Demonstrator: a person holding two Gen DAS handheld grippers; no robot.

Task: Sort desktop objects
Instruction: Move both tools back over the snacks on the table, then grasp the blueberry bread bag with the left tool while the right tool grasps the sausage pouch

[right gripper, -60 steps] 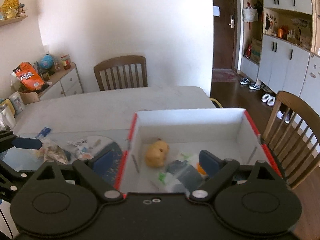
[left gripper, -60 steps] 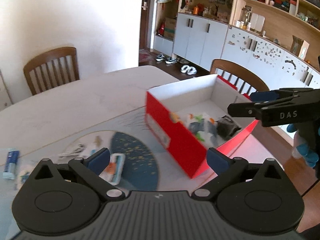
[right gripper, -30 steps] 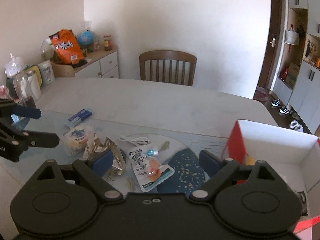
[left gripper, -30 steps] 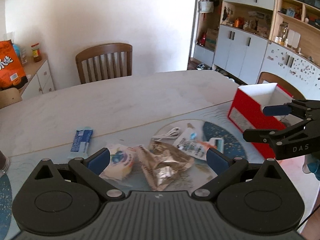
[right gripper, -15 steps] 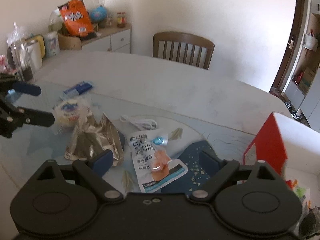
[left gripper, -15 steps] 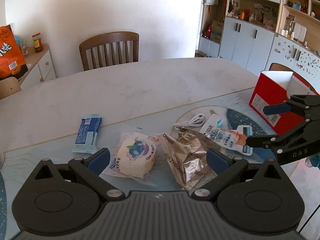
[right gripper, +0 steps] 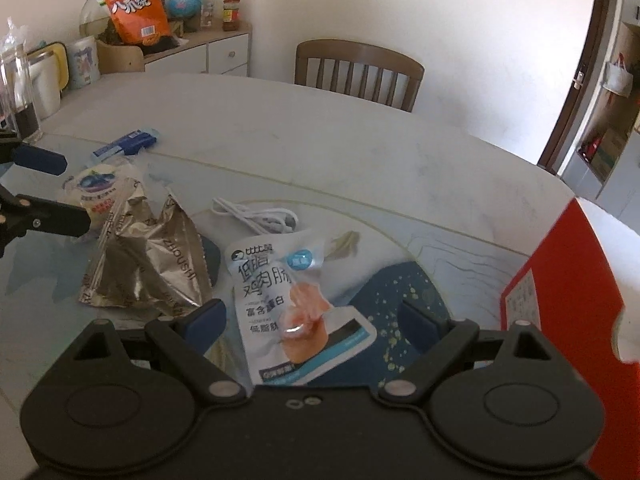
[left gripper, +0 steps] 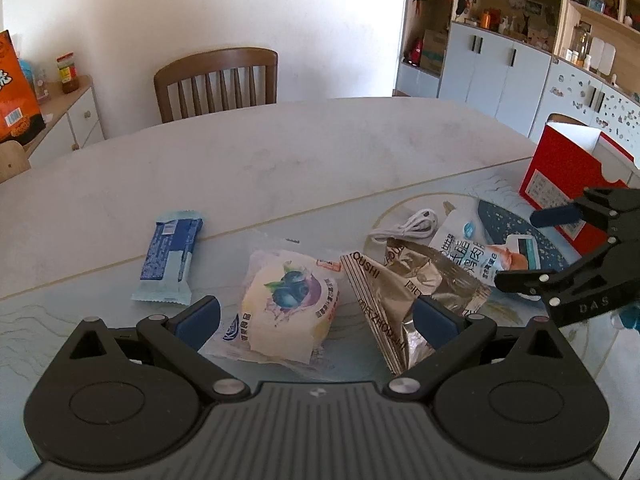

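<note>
My left gripper (left gripper: 316,318) is open, its jaws either side of a wrapped blueberry bun (left gripper: 286,306). A gold foil packet (left gripper: 404,292) lies right of the bun and a blue wafer pack (left gripper: 170,256) to its left. My right gripper (right gripper: 314,322) is open over a white chicken pouch (right gripper: 286,304). The right gripper also shows in the left wrist view (left gripper: 548,248), and the left gripper in the right wrist view (right gripper: 48,188). A white cable (right gripper: 256,216) lies behind the pouch. The red box (right gripper: 572,280) stands at the right.
A wooden chair (left gripper: 218,82) stands at the table's far side. A glass jar (right gripper: 18,92) and a kettle stand at the table's left end. A sideboard with an orange snack bag (right gripper: 134,8) is behind them. White cabinets (left gripper: 500,76) line the right wall.
Both grippers swung left, away from the red box, and came down over the loose items. The left one closed in on the bun, the right one on the pouch. Both stayed open.
</note>
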